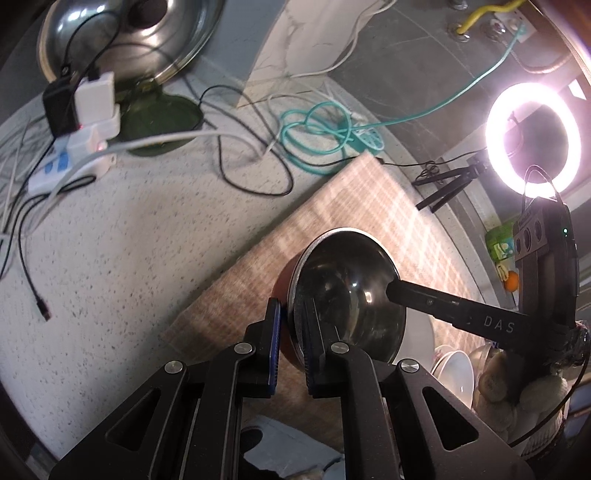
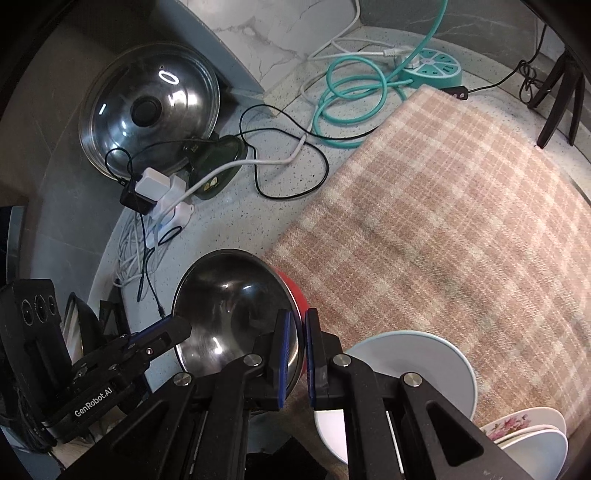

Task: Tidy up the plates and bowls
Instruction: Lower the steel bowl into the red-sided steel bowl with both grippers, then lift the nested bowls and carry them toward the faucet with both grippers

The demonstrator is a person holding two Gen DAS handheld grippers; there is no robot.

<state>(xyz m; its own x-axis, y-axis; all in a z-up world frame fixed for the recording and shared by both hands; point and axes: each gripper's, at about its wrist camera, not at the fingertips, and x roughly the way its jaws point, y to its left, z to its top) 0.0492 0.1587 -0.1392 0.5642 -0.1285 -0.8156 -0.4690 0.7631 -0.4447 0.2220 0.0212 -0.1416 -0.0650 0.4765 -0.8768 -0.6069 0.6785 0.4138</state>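
A steel bowl with a red outside point(image 1: 347, 291) point(image 2: 236, 306) is held tilted above the near edge of a pink plaid cloth point(image 1: 369, 206) point(image 2: 443, 221). My left gripper point(image 1: 291, 343) is shut on the bowl's rim on one side, and shows in the right wrist view point(image 2: 177, 328). My right gripper point(image 2: 297, 350) is shut on the opposite rim, and its finger shows in the left wrist view point(image 1: 397, 290). A pale blue plate point(image 2: 417, 365) lies on the cloth beside the bowl. Floral bowls point(image 2: 524, 428) point(image 1: 456, 373) are stacked at the near right.
A steel pot lid point(image 2: 147, 114) point(image 1: 129, 33) leans at the back left. White power strips point(image 1: 70, 158) point(image 2: 162, 199), a teal power strip point(image 2: 432, 70) and loose cables point(image 1: 314, 136) lie on the speckled counter point(image 1: 129, 240). A ring light point(image 1: 532, 136) stands on a tripod.
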